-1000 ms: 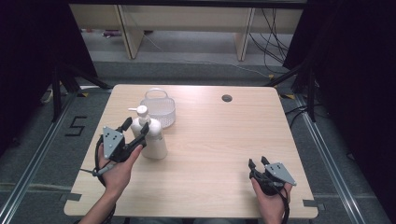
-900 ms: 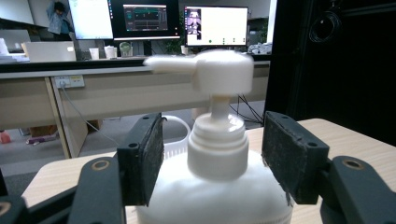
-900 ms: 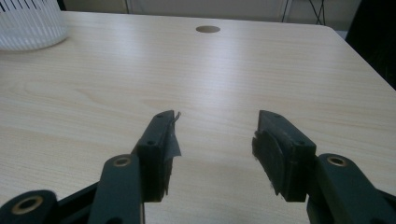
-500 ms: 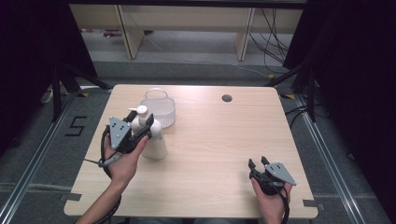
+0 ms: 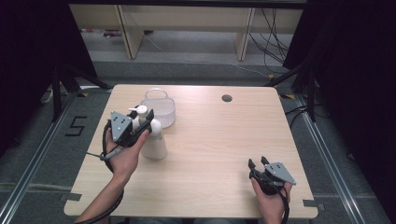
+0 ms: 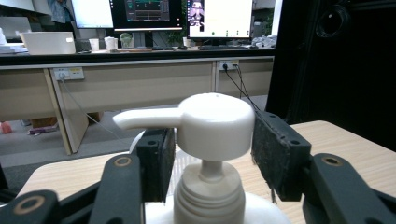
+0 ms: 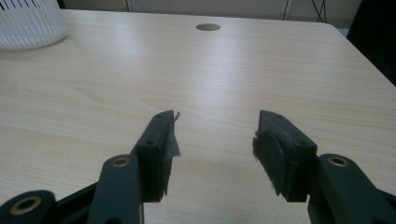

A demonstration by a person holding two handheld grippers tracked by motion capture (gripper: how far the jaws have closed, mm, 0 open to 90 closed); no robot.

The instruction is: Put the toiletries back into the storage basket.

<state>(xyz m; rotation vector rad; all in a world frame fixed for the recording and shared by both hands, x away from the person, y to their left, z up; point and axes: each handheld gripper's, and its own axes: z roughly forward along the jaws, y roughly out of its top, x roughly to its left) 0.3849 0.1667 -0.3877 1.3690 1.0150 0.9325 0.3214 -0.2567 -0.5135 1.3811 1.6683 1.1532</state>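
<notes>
here, left gripper [image 6: 210, 149] astride pump bottle [image 6: 212, 135]

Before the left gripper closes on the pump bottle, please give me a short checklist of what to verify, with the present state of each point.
1. Pump head sits between the left gripper's jaws: ok.
2. Jaws already touching the head: cannot tell; a narrow gap seems to remain at each side.
3. Pump bottle stands upright on the table: ok.
4. Spout clear of the jaws: cannot tell; it passes just over one jaw.
5. Basket out of the way: ok, it stands behind the bottle.
6. Right gripper open, resting far from the bottle: ok.
</notes>
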